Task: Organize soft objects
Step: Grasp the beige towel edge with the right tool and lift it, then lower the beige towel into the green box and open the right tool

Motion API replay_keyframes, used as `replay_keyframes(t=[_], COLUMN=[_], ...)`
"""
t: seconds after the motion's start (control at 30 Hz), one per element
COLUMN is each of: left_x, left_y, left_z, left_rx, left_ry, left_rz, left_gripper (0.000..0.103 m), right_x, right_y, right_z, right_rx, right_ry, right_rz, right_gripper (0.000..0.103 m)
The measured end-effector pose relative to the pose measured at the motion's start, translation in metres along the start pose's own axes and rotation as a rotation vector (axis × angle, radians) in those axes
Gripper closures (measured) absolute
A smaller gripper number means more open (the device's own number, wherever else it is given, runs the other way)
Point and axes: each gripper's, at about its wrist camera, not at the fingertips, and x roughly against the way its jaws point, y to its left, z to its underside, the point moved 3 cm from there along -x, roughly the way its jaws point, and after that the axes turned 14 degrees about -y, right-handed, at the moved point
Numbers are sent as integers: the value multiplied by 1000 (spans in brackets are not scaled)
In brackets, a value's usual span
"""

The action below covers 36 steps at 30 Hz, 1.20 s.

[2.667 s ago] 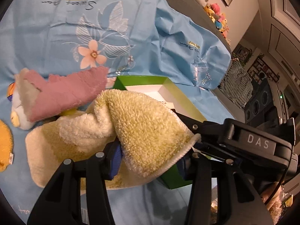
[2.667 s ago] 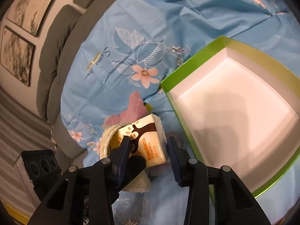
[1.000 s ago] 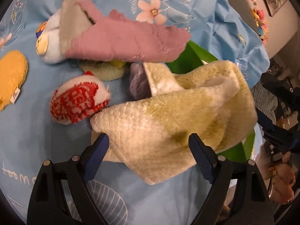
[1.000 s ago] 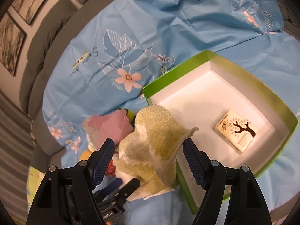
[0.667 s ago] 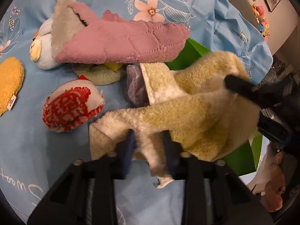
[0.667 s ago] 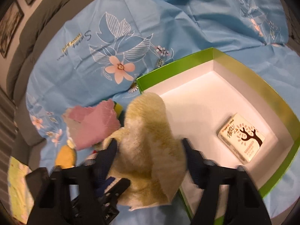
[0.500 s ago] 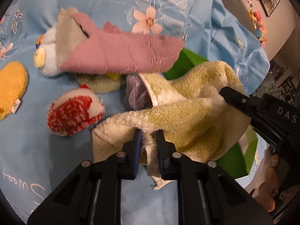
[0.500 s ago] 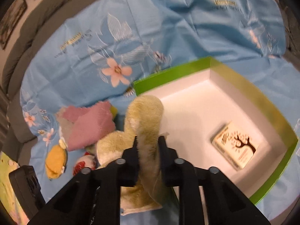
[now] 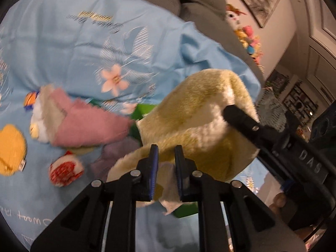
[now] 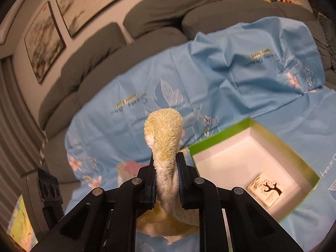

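Note:
A fluffy yellow-and-white towel [image 9: 195, 121] is held up between both grippers above the blue floral sheet. My left gripper [image 9: 166, 153] is shut on its lower edge. My right gripper [image 10: 167, 161] is shut on another fold of the towel [image 10: 163, 130]; its black body also shows in the left wrist view [image 9: 262, 134]. A green box with a white inside [image 10: 229, 161] lies to the right with a tissue pack [image 10: 265, 189] in it. The towel hides most of the box [image 9: 142, 110] in the left wrist view.
On the sheet at left lie a pink cloth [image 9: 88, 128] over a white plush toy [image 9: 37, 115], a purple cloth [image 9: 117, 153], a red-and-white plush ball [image 9: 65, 170] and an orange plush [image 9: 10, 153]. Grey sofa cushions [image 10: 147, 25] stand behind.
Both grippers have closed on the towel and lifted it off the sheet. The views now tilt up toward the sofa and wall.

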Motion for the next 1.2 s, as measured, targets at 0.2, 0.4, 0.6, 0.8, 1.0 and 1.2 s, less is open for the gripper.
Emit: replay_keyframes(t=[0.2,0.4,0.6,0.8,1.0,1.2], left_x=[-5,-29,-55,-91,-117,-99], left_y=[-47,-88,-109,-100,-66,-34], left_z=[-12,-10,-7,16,45,38], left_rx=[-68,-101,-136,-135,-74,-32], left_ry=[-5,36,71,164,286,278], left_rz=[86,148,163,118,25,-27], left_gripper=[92,92,92,92,92,87], right_x=[26,40,43,17,-30,-45], right_y=[-16,-48,-81,-117,-154,-153], right_z=[-24,-42,-52,-34,10,28], right_rx=[-23,-98,-159,-206,-277,-249], right_ry=[-95,-144,-158,-28,212,326], right_rz=[17,39,57,127,280,377], right_gripper=[85,85,85,85,85,59])
